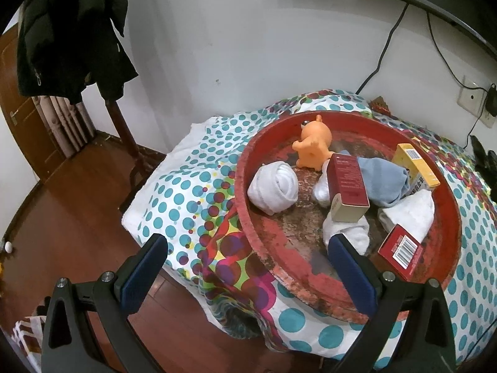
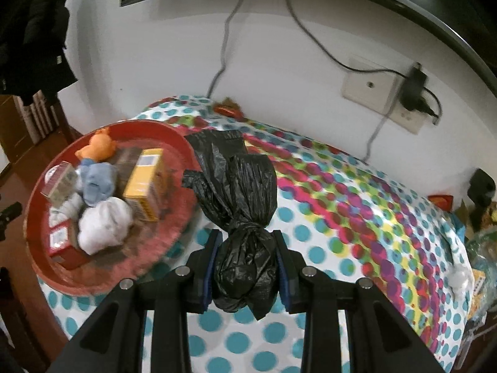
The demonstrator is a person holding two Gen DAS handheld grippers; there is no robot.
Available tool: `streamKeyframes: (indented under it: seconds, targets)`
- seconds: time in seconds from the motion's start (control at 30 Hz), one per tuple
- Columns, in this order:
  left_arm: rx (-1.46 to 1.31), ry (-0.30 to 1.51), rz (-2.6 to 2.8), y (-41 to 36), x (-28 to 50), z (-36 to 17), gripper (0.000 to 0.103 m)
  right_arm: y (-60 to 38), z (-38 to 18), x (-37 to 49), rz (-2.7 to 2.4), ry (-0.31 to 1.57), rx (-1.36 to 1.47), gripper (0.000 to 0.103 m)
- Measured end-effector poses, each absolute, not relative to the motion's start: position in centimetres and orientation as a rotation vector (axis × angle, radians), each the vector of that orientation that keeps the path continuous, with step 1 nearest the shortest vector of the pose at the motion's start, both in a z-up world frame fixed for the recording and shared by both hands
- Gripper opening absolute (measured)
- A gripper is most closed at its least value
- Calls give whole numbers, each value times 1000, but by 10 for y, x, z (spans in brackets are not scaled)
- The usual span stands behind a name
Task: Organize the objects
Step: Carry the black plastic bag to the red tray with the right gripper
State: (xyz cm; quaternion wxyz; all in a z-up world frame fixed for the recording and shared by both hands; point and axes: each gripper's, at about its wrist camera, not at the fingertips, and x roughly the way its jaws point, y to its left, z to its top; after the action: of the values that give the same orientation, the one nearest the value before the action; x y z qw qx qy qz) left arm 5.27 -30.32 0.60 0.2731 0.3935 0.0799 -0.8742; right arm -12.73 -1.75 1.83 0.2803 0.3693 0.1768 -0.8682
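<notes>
left gripper (image 1: 248,267): my two fingers stand wide apart, nothing between them, tipped downward | right gripper (image 2: 248,258): my fingers squeeze tight on a black bag (image 2: 245,217), tipped downward

Crumpled black plastic bag (image 2: 245,217) (knotted midway) above the dotted cloth (image 2: 341,217), beside the red tray (image 2: 102,279).

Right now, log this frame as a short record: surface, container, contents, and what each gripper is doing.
surface: dotted cloth over a table
container: round red tray
contents: orange toy, white sock roll, blue cloth, yellow box, red boxes
left gripper: open, empty, near tray's rim
right gripper: shut on black plastic bag, beside tray
</notes>
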Motion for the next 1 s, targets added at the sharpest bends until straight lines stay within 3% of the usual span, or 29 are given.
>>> streamKeyframes:
  seconds: [1.0]
  targets:
    - [1055,257,-2289,-324,58,3,103,-169,5,-99,-2159,495,1003,32]
